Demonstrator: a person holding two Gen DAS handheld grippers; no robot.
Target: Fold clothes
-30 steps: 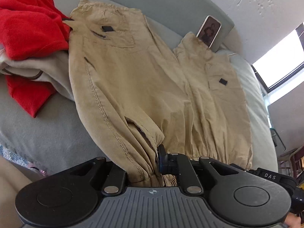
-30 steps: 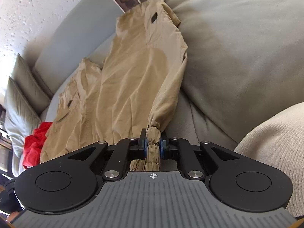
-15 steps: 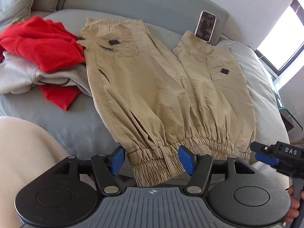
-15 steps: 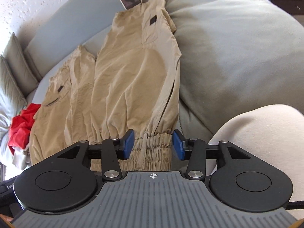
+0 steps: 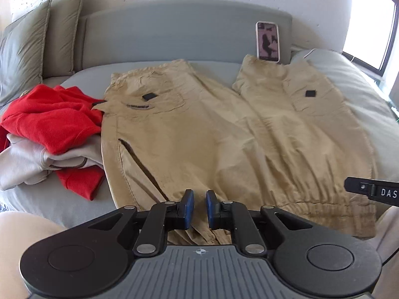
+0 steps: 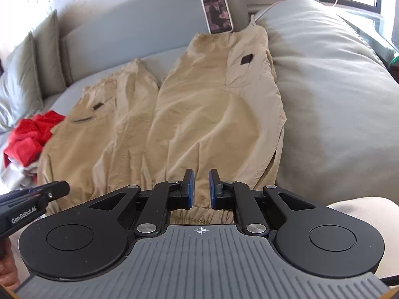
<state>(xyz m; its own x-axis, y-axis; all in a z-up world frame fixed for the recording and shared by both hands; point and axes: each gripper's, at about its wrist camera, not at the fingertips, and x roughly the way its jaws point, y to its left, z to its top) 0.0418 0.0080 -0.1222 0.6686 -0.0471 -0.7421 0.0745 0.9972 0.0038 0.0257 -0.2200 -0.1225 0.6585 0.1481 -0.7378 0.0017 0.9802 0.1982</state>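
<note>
though spread flat, tan trousers (image 5: 224, 144) creased

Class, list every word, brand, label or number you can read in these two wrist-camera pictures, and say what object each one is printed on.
"DAS": white letters on the black right gripper, cut off at the picture's edge in the left wrist view.
"GenRobot.AI": white lettering on the black left gripper, seen in the right wrist view.
Small black patches on the tan cargo trousers: no text readable.
Phone propped against the grey headboard: a blurred picture, no readable text.
</note>
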